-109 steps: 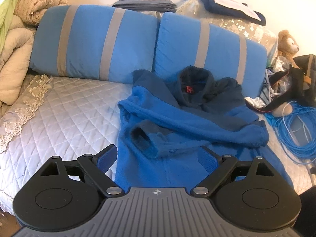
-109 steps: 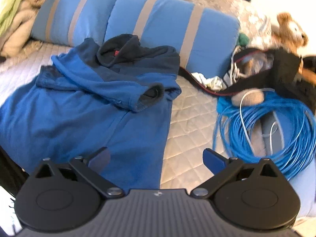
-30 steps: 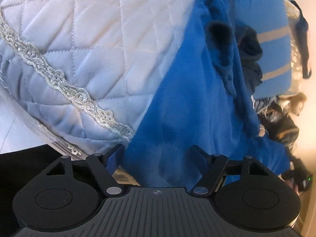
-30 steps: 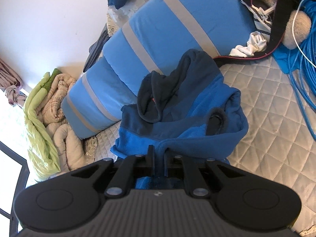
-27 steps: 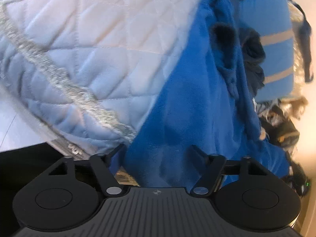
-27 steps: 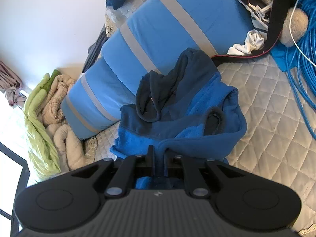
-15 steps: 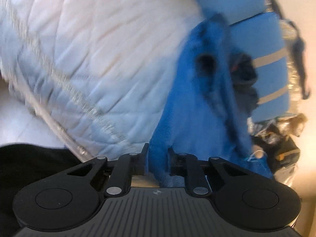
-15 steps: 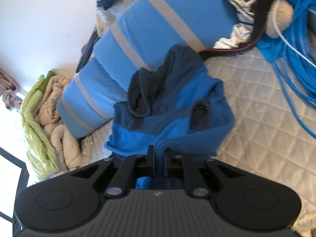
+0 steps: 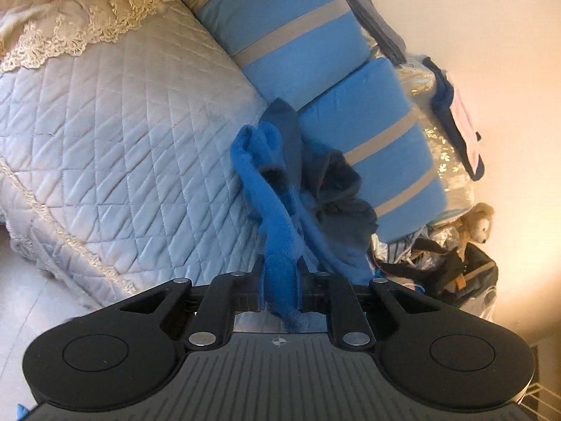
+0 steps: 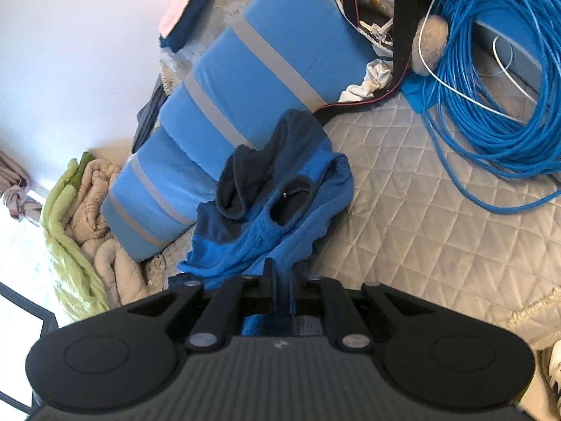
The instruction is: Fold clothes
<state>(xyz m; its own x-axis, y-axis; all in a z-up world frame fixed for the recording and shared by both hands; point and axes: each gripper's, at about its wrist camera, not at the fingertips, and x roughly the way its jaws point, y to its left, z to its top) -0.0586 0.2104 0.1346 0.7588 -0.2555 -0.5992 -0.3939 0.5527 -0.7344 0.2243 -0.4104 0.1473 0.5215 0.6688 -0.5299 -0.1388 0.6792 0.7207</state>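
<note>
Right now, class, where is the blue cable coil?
In the right wrist view the cable coil lies at upper right on the quilt, right of the hoodie and pillows.

The right claw (image 10: 280, 289) is clamped on the hem of a blue hoodie (image 10: 280, 207), which stretches away ahead of it toward two blue striped pillows (image 10: 245, 80). A coil of blue cable (image 10: 498, 80) lies ahead to the claw's right on the quilted bedspread (image 10: 420, 210).
</note>
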